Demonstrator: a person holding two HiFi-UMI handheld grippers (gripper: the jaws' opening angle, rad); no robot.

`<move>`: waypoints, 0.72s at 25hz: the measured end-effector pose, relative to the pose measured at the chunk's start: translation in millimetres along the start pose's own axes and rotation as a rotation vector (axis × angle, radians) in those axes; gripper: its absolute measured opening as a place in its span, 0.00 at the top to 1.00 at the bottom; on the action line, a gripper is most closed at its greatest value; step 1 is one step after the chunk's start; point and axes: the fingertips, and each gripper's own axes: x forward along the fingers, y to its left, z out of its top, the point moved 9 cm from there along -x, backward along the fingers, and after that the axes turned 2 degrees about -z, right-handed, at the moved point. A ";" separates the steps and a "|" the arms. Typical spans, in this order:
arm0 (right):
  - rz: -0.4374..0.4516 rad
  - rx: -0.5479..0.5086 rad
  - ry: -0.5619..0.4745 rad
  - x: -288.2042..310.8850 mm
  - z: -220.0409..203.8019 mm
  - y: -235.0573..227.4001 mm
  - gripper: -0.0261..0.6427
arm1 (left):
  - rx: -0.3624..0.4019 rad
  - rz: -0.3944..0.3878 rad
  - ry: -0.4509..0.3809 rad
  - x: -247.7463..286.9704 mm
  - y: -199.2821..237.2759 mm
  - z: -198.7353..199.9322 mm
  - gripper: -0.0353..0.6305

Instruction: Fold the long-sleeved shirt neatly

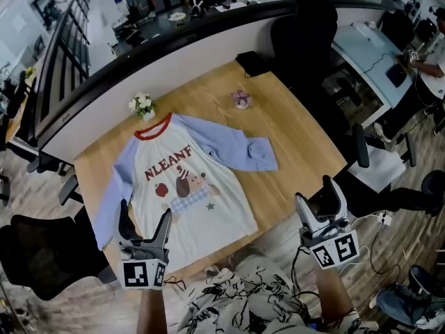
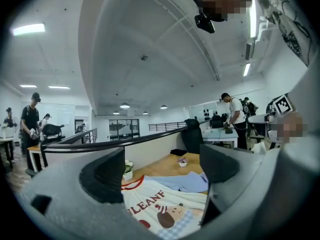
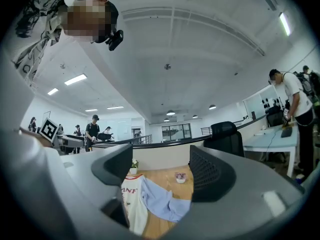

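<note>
On the wooden table the long-sleeved shirt lies flat, collar at twelve o'clock, hem beside the left gripper at seven, the right gripper farther off at four, both jaws apart, empty.

I get bright, even ceiling light over the table, shadows soft. Gripper views warp and darken at edges.

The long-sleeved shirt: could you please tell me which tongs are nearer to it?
Left. The left tongs hover open over the shirt at its hem; the right tongs, also open, hang off the table's right edge, clear of the fabric.
</note>
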 end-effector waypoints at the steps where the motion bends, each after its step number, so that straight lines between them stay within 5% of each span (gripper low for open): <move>1: 0.007 0.016 0.010 8.1 -4.0 -8.9 0.44 | 0.010 -0.021 0.014 15.8 -5.6 0.3 0.26; 10: 0.034 0.036 0.211 77.2 -84.5 -53.8 0.44 | 0.054 -0.293 0.145 165.3 -55.2 -37.5 0.26; 13: 0.011 -0.001 0.293 92.2 -120.3 -50.4 0.44 | 0.066 -0.419 0.252 208.7 -74.7 -64.5 0.26; 18: -0.012 -0.070 0.435 124.5 -183.4 -44.9 0.44 | 0.034 -0.558 0.292 275.3 -108.1 -109.6 0.28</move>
